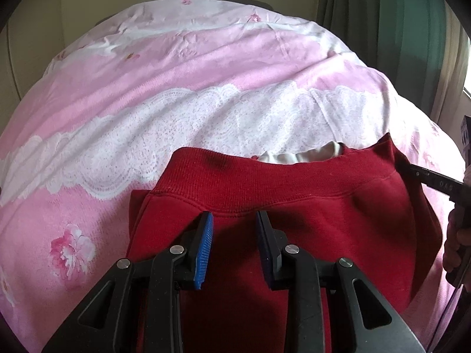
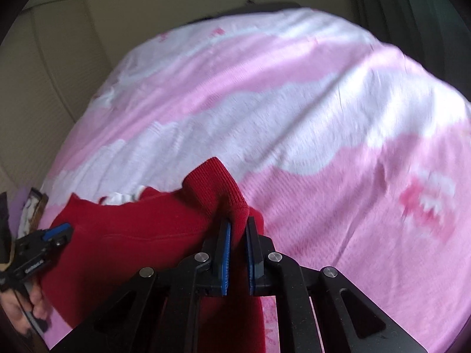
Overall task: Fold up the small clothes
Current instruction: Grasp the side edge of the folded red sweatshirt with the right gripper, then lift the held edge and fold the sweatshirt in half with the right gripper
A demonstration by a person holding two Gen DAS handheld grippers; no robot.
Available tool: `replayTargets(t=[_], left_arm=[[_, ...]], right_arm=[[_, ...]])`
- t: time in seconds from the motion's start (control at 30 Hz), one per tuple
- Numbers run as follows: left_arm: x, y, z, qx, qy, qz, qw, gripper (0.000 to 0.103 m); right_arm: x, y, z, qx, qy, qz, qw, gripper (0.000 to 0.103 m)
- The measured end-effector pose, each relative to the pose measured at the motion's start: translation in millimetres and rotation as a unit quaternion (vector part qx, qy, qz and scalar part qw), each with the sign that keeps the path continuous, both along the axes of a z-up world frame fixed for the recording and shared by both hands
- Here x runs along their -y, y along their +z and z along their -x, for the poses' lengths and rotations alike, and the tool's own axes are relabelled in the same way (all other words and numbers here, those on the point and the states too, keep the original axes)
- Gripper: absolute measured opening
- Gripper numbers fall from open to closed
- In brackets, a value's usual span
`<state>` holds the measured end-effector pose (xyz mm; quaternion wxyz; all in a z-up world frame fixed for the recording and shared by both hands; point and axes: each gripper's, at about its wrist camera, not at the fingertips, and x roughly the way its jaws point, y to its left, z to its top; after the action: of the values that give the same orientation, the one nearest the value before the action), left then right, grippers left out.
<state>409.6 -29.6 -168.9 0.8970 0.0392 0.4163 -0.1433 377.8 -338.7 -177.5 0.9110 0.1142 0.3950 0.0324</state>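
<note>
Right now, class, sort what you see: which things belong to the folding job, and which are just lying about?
Part of the job:
- red garment
- right tongs, shut on its ribbed edge
- left tongs, open above it
- white fabric peeking from behind the ribbed band

Just lying about:
- pink floral bedspread
- green curtain

Both grippers were black, with angular linkage arms joined by round silver screws. The left gripper carried ridged blue pads on its fingers' inner faces, as did the right gripper. White lettering, too small to read, marked the housings. The hands showed bare skin.
</note>
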Motion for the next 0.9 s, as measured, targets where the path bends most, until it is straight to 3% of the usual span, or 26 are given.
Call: replayTargets(t=[0.07, 0.17, 0.23, 0.37, 0.43, 0.53, 0.7, 0.9], left_arm=[[-1.2, -2.7, -0.5, 0.001, 0.001, -0.005, 1.0, 0.03], [-2.9, -2.7, 1.9, 0.005, 0.007, 0.001, 1.0, 0.03], [-2.3, 1.1, 6.4, 0.011, 0.008, 0.005, 0.9999, 0.029], [-3.5, 12.1, 19.4, 0.032, 0.01, 0.012, 0.9994, 0.03], [-4.8, 18.6, 26.1, 0.035, 0.013, 0.019, 0.9991, 0.03], [-3.4, 29.0, 38.2, 0.038, 0.024, 0.023, 0.9988, 0.036], [14.0, 42.0, 62.0, 0.05, 0.041, -0.001, 0.9979, 0.039], [35.4, 41.1, 81.1, 0.068, 0.086, -0.02, 0.9938, 0.039]], right_arm=[[-8.2, -1.8, -0.9, 0.002, -0.001, 0.034, 0.999, 0.01], [-10.1, -1.5, -0.7, 0.002, -0.009, 0.061, 0.998, 0.024], [-6.2, 0.1, 1.9, 0.002, -0.014, 0.061, 0.998, 0.037], [-7.3, 18.0, 18.0, 0.024, -0.008, 0.068, 0.997, 0.043], [-7.7, 25.3, 27.0, 0.033, -0.003, 0.063, 0.997, 0.056], [-6.2, 34.4, 42.5, 0.042, 0.006, 0.048, 0.998, 0.065], [-1.9, 29.9, 61.1, 0.046, 0.039, 0.037, 0.997, 0.067], [17.1, 18.8, 59.9, 0.043, 0.083, -0.037, 0.995, 0.067]])
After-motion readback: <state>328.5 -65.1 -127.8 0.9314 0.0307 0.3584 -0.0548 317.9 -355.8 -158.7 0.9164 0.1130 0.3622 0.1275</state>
